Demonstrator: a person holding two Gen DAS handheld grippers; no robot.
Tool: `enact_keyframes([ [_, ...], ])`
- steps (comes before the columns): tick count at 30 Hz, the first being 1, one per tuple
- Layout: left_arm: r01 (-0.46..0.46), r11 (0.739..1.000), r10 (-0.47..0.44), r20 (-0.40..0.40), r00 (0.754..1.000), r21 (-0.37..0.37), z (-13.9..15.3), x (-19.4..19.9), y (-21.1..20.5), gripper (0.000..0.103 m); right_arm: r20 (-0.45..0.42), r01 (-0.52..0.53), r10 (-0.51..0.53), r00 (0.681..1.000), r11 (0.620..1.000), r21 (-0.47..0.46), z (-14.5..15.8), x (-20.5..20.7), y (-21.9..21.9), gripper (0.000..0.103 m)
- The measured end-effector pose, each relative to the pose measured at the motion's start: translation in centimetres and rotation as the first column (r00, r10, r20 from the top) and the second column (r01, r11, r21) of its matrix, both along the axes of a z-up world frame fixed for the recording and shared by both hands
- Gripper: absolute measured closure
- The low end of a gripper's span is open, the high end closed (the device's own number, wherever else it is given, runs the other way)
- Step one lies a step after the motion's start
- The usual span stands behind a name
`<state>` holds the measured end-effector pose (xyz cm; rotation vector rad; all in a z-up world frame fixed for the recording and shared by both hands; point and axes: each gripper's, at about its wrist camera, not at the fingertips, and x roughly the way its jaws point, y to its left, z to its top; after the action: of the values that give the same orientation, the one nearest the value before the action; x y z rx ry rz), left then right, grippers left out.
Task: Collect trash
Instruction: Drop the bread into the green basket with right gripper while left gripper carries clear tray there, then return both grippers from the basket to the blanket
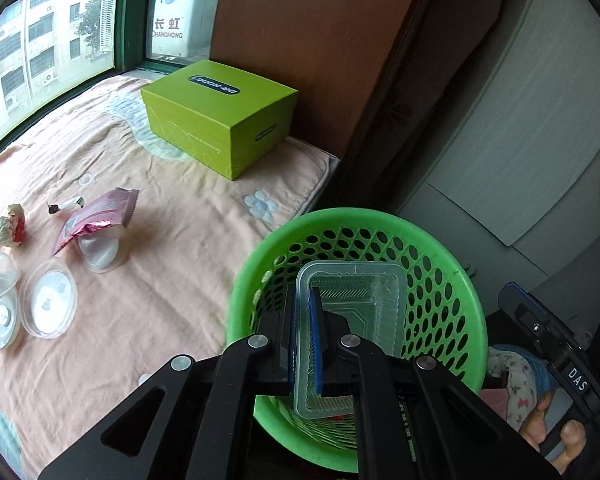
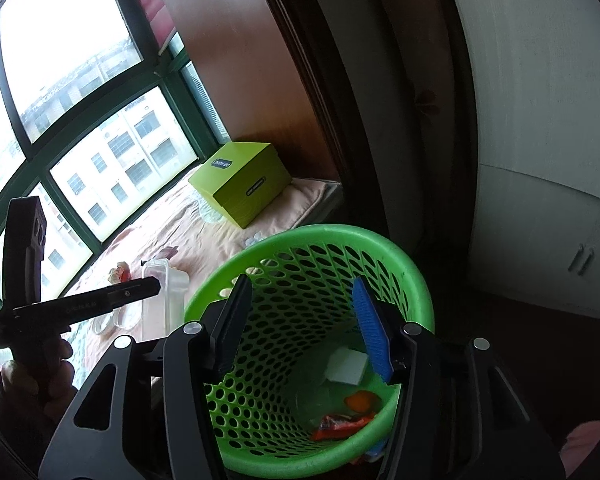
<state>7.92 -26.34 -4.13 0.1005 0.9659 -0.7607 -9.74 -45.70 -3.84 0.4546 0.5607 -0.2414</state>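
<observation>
Holding a clear rectangular plastic tray (image 1: 350, 320), left gripper (image 1: 305, 344) pinches its wall above the green perforated plastic basket (image 1: 452, 240).
Right gripper (image 2: 300, 328) gapes empty; basket part-filled, pink foil wrapper (image 1: 100, 218) and clear round lids (image 1: 48, 304) remain on the peach bedsheet (image 1: 180, 248).

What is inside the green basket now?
In the green basket: a white block, an orange piece and a red wrapper. The right claw hides part of the bottom.

Clear plastic tray (image 1: 350, 340) tilted above green basket (image 1: 452, 248) (perforated, trash inside).
</observation>
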Motion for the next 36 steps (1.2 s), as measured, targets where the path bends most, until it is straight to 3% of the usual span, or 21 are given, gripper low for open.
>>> enact_keyframes([
  [9, 0.044, 0.999, -0.044, -0.01, 0.999, 0.005, -0.4, -1.3, -1.8, 0.095, 0.004, 0.001, -0.001, 1.0, 1.0, -0.001, 0.0, -0.4, 0.0, 0.047],
  [12, 0.045, 0.999, -0.045, -0.005, 0.999, -0.005, -0.2, -1.4, -1.7, 0.083, 0.003, 0.002, -0.002, 1.0, 1.0, -0.011, 0.1, -0.4, 0.2, 0.045],
  [15, 0.035, 0.999, -0.035, 0.006, 0.999, -0.015, 0.1, -1.5, -1.3, 0.065, 0.001, -0.007, 0.007, 1.0, 1.0, -0.017, 0.1, -0.1, 0.5, 0.043],
  [18, 0.022, 0.999, -0.021, 0.019, 1.0, -0.025, 0.6, -1.5, -0.5, 0.06, -0.002, -0.017, 0.017, 1.0, 0.999, -0.038, 0.3, 0.1, 1.1, 0.038],
  [23, -0.04, 0.999, 0.042, 0.059, 0.997, -0.024, 1.4, -0.9, 1.7, 0.047, -0.007, -0.053, 0.052, 0.999, 0.996, -0.073, 0.7, 1.1, 2.6, 0.028],
  [36, -0.246, 0.969, 0.245, 0.144, 0.959, -0.006, 2.6, 2.2, 9.6, 0.028, -0.015, -0.191, 0.19, 0.982, 0.973, -0.13, 1.6, 6.2, 7.9, 0.016],
])
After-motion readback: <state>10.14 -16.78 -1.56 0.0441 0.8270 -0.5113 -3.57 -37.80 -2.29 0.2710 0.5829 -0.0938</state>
